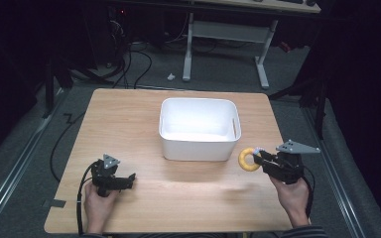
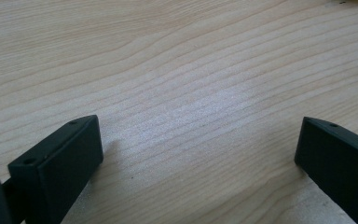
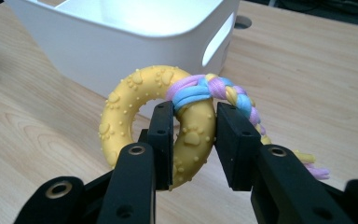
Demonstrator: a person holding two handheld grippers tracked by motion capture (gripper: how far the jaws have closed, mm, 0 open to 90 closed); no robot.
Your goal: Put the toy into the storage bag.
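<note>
High view: right gripper (image 1: 259, 157) clamps a yellow ring toy (image 1: 248, 159) above the worktop (image 1: 129, 114), beside the white bin (image 1: 199, 129); left gripper (image 1: 129, 179) rests open, empty.

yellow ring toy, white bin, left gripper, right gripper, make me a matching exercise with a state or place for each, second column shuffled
Column one:
1. yellow ring toy
2. white bin
3. left gripper
4. right gripper

Column two:
A. jaws wide apart over bare wood, nothing between them
B. stands near the middle of the table, nothing seen inside
C. pinched between two black jaws, braided pastel rope tied on it
D. shut on the toy, off the bin's near right corner

Pairs: 1-C, 2-B, 3-A, 4-D
</note>
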